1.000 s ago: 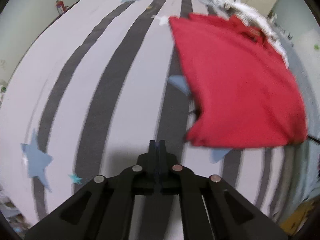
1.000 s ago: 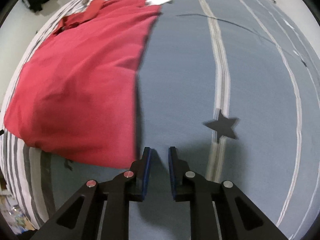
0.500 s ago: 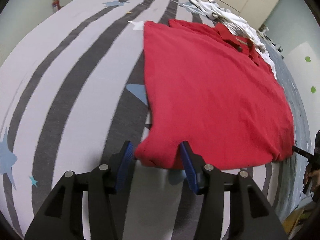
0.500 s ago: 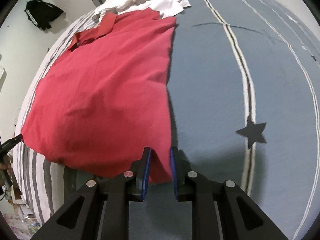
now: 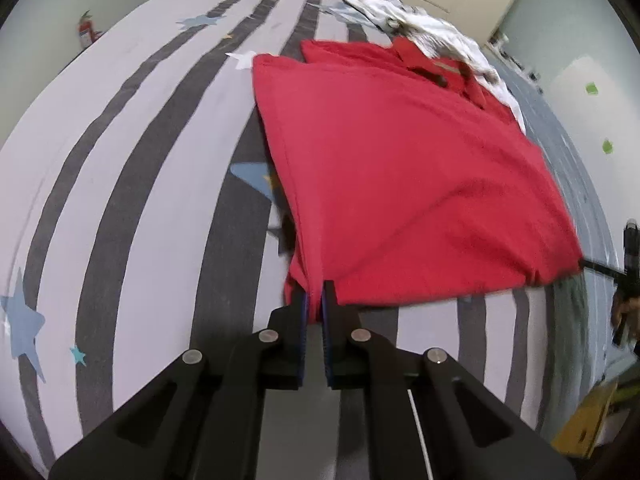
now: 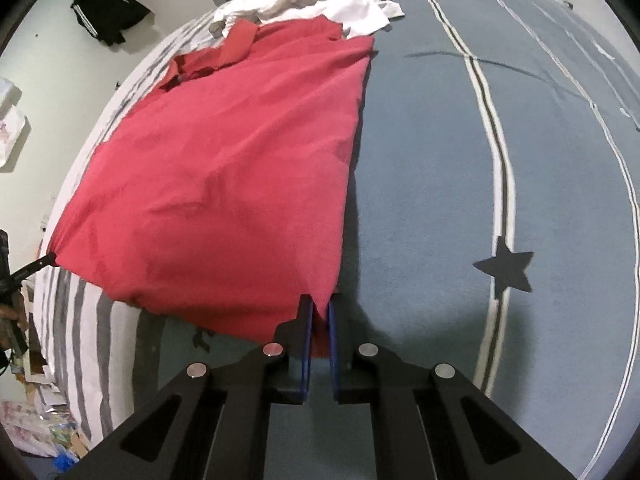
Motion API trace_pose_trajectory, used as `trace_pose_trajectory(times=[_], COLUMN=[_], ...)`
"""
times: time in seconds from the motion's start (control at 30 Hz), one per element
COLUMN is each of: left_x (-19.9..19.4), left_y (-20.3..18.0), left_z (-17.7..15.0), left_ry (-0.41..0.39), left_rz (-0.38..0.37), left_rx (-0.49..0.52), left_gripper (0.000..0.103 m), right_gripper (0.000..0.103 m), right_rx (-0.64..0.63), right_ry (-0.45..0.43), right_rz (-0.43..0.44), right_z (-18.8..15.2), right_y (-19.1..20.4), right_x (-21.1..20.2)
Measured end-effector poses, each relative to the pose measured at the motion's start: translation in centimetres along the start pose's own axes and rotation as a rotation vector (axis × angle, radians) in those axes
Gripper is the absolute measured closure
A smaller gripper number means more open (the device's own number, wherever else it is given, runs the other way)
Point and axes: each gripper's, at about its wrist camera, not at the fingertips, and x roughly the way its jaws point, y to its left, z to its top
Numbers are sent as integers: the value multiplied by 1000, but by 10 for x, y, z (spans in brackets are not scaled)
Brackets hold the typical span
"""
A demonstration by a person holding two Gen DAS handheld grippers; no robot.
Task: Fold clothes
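Red shirt (image 5: 400, 168) stretches ahead; left tool (image 5: 315, 300) and right tool (image 6: 319, 312) each pinch a near corner.

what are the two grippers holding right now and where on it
Both hold the red shirt: left gripper and right gripper each pinch a bottom hem corner.

Red shirt (image 5: 400, 184) of matt, finely textured knit cloth, softly creased. Bedspread (image 6: 440, 160) of matt woven cloth, smooth, striped grey and white on the left. White clothes (image 6: 320, 0) at the far end, soft crumpled cloth. Left gripper (image 5: 314, 300) and right gripper (image 6: 319, 312) of matt black plastic, with shiny round metal pins.
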Motion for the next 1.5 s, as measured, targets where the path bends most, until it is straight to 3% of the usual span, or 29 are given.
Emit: trace_pose_trajectory(times=[0.17,0.3,0.33,0.4,0.5,0.57,0.7,0.73,0.77,0.8,0.87,0.9,0.93,0.97,1.2,1.4,1.5], left_x=[-1,-10,-11,-13,-14,-9,11,15,19,20,19,17,16,14,-44,-36,-28], left_y=[15,34,35,34,27,19,4,2,-1,-4,-10,-10,-10,-10,-3,3,5], left_z=[-4,5,9,19,33,42,47,45,44,44,44,44,44,44,47,14,0], left_ry=[46,22,20,5,-21,-23,22,39,55,52,47,43,47,51,-26,103,151], left_rz=[9,16,20,21,10,14,5,7,2,-17,-23,-46,-61,-76,-230,-204,-181], left_rx=[18,-67,-84,-109,-119,-103,-51,-38,-20,6,42,43,43,44,32,113,138], left_gripper=[99,96,93,69,45,38,38,38,45,71,99,99,100,100,100,100,100], right_gripper=[97,97,95,90,69,69,68,68,68,68,69,76,94,101,101,101,102], right_rx=[-10,-5,-12,-33,-16,11,41,36,31,26,22,16,10,1,-18,-10,5], right_ry=[18,13,19,41,42,9,0,13,28,43,59,55,48,50,60,69,133], right_rz=[14,11,6,-29,-35,-22,13,17,20,15,26,27,27,24,112,176,156], right_z=[-9,-10,-11,-1,9,16,29,30,30,29,30,31,33,34,24,9,-12], right_y=[0,-2,-4,5,9,8,11,12,13,12,13,14,16,16,10,-3,-10], right_x=[-2,-8,-10,0,0,-5,0,4,8,11,17,17,16,15,-13,-43,-35])
